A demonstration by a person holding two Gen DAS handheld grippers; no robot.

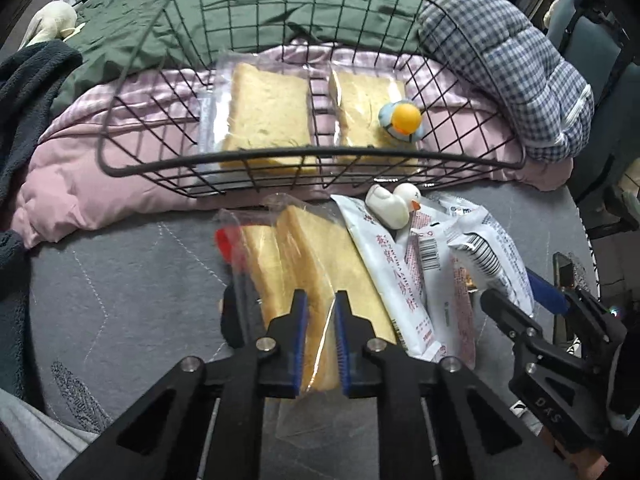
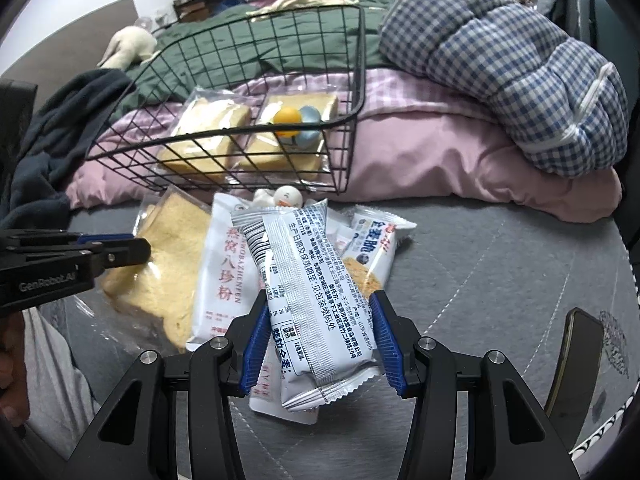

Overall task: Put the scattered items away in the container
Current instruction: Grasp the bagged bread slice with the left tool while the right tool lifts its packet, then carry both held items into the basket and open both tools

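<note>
A black wire basket rests on the pink quilt and holds two wrapped bread packs and a blue and orange duck toy. My left gripper is shut on the wrapper of a bagged bread pack on the grey bed. My right gripper is shut on a white snack packet. A white duck toy and a long white powder sachet lie between them.
A blue checked pillow lies right of the basket on the pink quilt. Another snack pack lies behind the held packet. A phone lies at the right edge. Dark fleece is at the left.
</note>
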